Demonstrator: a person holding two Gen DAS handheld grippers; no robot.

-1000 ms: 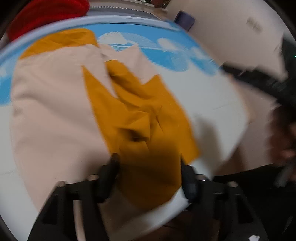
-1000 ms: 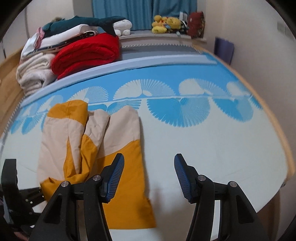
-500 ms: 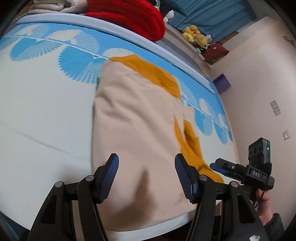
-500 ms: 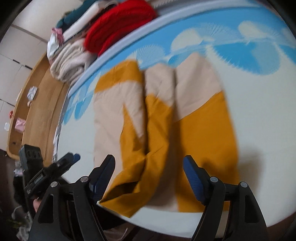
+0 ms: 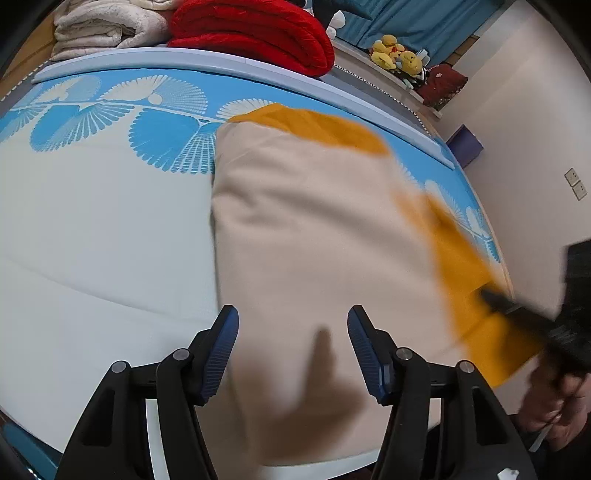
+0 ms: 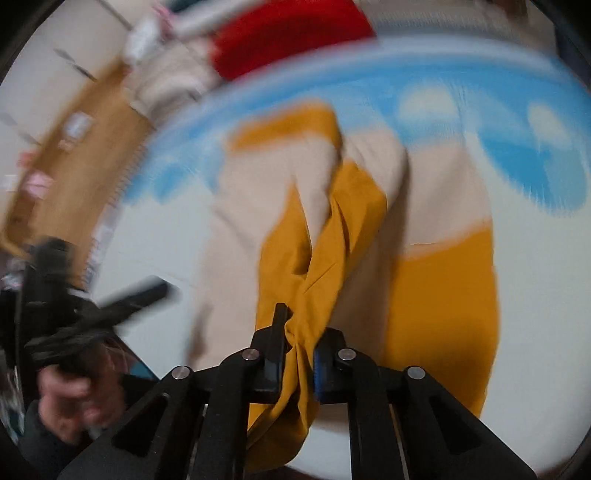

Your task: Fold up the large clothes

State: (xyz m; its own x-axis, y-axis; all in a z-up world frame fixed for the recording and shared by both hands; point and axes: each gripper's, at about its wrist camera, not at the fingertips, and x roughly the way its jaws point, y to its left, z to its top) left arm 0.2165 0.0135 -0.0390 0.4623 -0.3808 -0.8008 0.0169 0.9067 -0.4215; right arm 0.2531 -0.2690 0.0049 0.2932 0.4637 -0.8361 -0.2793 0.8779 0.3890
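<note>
A large beige and mustard garment (image 5: 314, 221) lies lengthwise on the blue-and-white bed sheet (image 5: 92, 240), its hem at the near edge. My left gripper (image 5: 291, 314) hovers open over the beige side near the hem, and its pads are clear of the cloth. In the blurred right wrist view my right gripper (image 6: 298, 334) is closing its jaws on a bunched mustard fold of the garment (image 6: 443, 295) at the bed's edge. The fold sits pinched between the fingers. Each view shows the other gripper as a dark blur: the right gripper (image 5: 517, 310), the left gripper (image 6: 136, 291).
A red blanket (image 5: 258, 33) and folded cream blankets (image 5: 103, 26) are stacked behind the bed. Yellow plush toys (image 5: 399, 59) sit on a ledge near a blue curtain. A wall with sockets (image 5: 576, 184) runs along the right. A hand (image 6: 70, 398) shows at lower left.
My right gripper dropped toward the hem and went from wide open to shut on the mustard fold. The left gripper swung from the mustard part to the beige side, then held still.
</note>
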